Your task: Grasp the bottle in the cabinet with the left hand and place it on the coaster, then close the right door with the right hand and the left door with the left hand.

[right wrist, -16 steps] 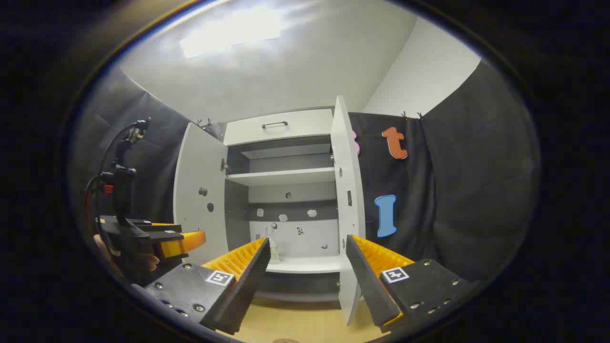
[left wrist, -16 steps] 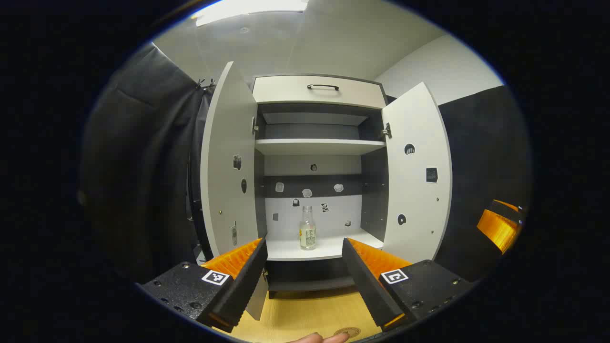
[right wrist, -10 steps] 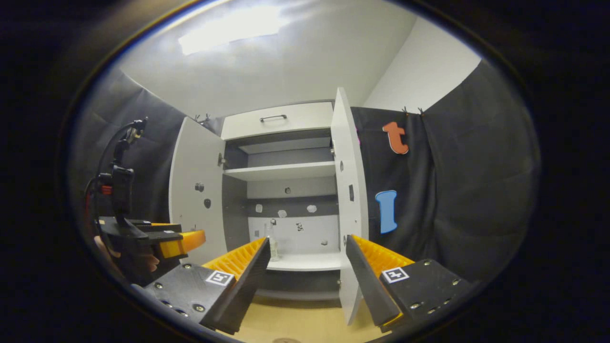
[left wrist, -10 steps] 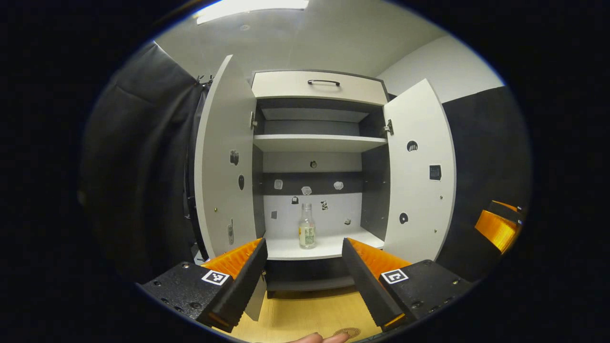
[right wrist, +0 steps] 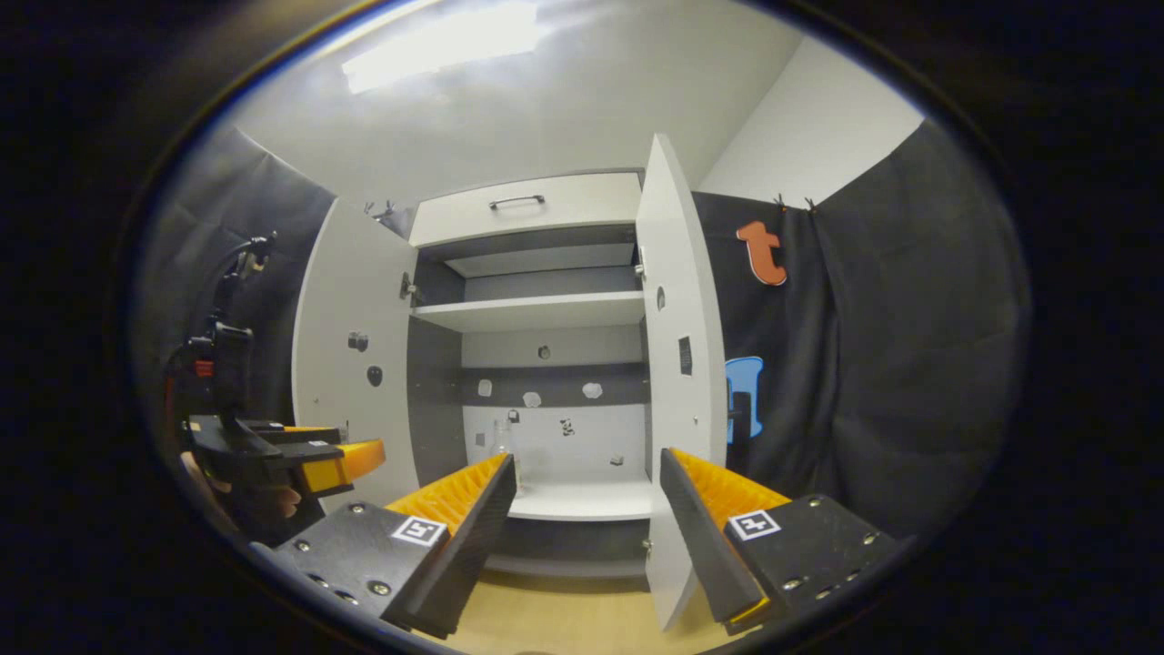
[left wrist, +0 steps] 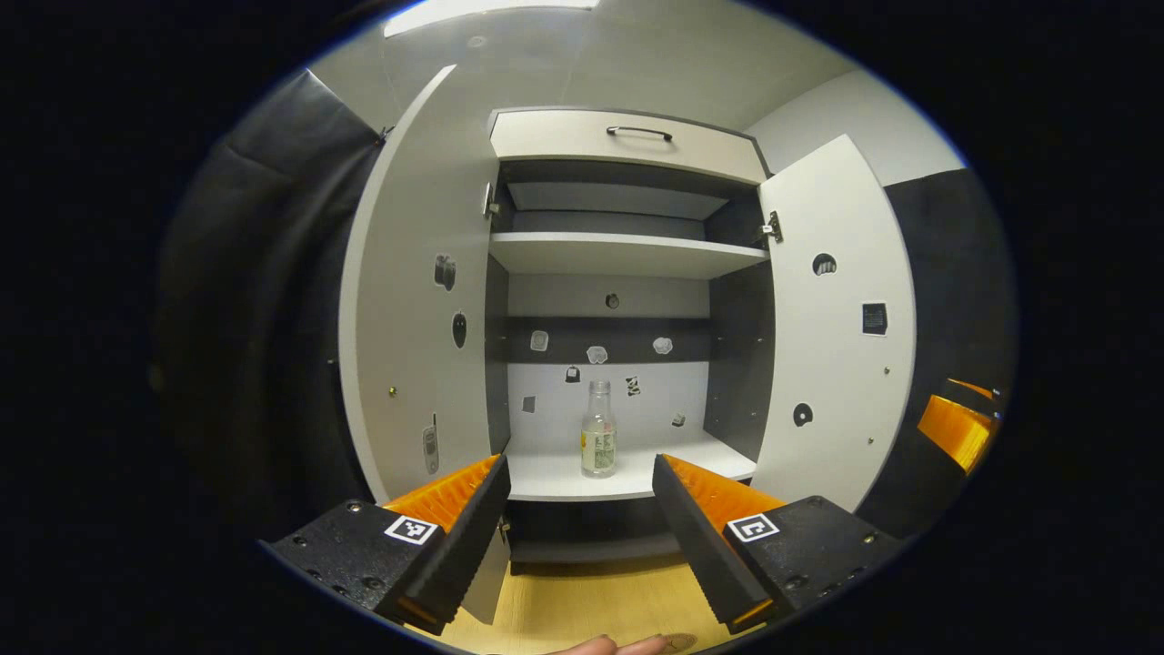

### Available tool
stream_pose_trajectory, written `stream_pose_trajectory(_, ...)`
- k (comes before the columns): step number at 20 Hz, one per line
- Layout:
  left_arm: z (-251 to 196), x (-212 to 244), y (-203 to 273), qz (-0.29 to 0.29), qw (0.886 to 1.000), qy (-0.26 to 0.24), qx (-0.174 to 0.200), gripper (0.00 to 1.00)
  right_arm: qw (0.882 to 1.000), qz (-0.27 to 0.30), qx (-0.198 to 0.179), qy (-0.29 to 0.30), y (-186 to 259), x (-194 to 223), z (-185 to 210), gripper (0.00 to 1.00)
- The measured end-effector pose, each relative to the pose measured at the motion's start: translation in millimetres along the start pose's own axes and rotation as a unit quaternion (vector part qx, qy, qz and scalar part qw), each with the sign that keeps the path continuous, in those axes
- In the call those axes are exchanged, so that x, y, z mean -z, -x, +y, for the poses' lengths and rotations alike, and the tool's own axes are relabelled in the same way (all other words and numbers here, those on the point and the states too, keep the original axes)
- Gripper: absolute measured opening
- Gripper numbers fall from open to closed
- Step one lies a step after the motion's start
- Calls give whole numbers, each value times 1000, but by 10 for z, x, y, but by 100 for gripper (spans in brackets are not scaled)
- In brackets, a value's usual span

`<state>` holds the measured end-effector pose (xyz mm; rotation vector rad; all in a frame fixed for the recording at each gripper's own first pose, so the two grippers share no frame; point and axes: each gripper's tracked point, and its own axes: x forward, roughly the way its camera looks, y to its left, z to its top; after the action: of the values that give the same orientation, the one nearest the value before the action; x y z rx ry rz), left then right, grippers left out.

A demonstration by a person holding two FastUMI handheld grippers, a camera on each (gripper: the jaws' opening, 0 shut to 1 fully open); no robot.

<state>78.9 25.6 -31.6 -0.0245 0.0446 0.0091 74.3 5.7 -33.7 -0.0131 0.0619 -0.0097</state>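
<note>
Both doors of the cabinet (left wrist: 627,146) now look bigger and nearer than they did a moment ago, so you have carried both grippers closer to it. Your left gripper (left wrist: 577,509) has its fingers spread wide apart with nothing between them, and it lines up on the bottle (left wrist: 598,442), which stands upright on the lower shelf (left wrist: 582,478), well short of your reach for now. Your right gripper (right wrist: 587,509) is likewise spread and empty, just beside the edge of the right door (right wrist: 677,364). The left door (left wrist: 409,300) stands wide open too. At the bottom of the left gripper view the coaster (left wrist: 680,641) peeks in on the wooden table (left wrist: 582,609) beside a fingertip. Judging by this, you are on the approach, with the grasp, the placing and both doors all yet to do.
</note>
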Motion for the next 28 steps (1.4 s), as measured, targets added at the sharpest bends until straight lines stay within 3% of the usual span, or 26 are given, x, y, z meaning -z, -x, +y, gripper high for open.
stream_pose_trajectory(10,-124,524,-1606,4,999,27,28,100,1000,12,10,10,-656,323,62,97)
stream_pose_trajectory(16,-244,862,-2595,-2,998,48,48,100,999,14,30,18,-741,433,38,97)
stream_pose_trajectory(22,-202,1152,-3193,10,999,27,23,100,998,31,37,33,-606,531,61,97)
stream_pose_trajectory(24,-203,1334,-3307,51,998,39,19,100,998,35,42,26,-574,575,47,97)
stream_pose_trajectory(26,-310,1278,-3391,54,996,45,53,100,998,36,46,16,-535,579,24,97)
stream_pose_trajectory(27,-348,1230,-3247,64,994,56,63,78,998,37,49,12,-500,570,17,97)
stream_pose_trajectory(28,-351,1091,-3243,45,995,62,70,78,998,35,49,12,-461,560,9,97)
